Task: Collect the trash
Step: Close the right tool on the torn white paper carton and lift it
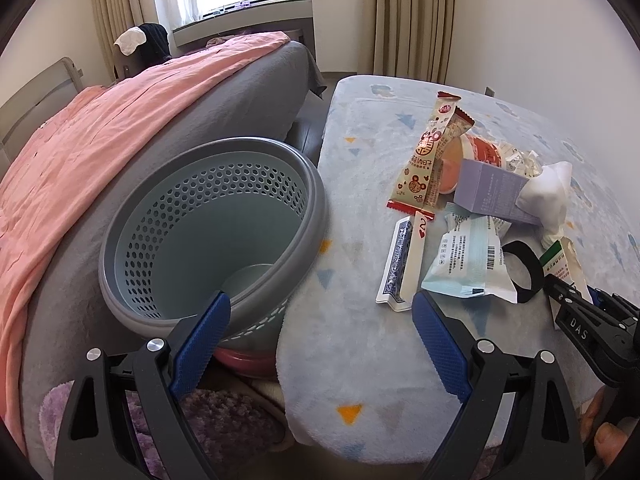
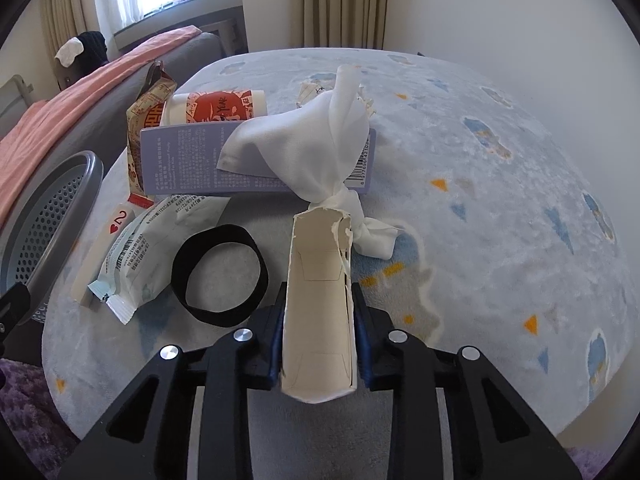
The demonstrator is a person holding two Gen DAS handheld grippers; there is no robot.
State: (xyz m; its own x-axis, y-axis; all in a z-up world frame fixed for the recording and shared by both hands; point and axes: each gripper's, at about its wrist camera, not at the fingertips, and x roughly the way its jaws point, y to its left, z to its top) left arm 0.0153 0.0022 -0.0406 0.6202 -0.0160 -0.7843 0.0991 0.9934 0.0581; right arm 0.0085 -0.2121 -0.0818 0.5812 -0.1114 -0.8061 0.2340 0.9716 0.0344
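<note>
My right gripper (image 2: 318,316) is shut on a torn cream carton (image 2: 320,288), with its blue pads pressed on both sides. That gripper (image 1: 576,304) and the carton (image 1: 564,256) also show at the right edge of the left wrist view. Trash lies on the blue fleece-covered table (image 2: 480,200): a knotted white tissue (image 2: 312,140), a purple box (image 2: 188,160), a red-and-white cup (image 2: 216,108), a black band (image 2: 218,276), a pale blue packet (image 2: 148,248) and snack wrappers (image 1: 428,160). My left gripper (image 1: 320,300) is open and holds nothing. Its left fingertip is at the rim of the grey perforated bin (image 1: 208,220).
The bin stands between the table and a bed with a pink sheet (image 1: 100,140). A flat card box (image 1: 400,268) lies near the table's left edge. Purple fuzzy slippers (image 1: 224,420) sit on the floor below. A person's fingers (image 1: 608,436) show at the lower right.
</note>
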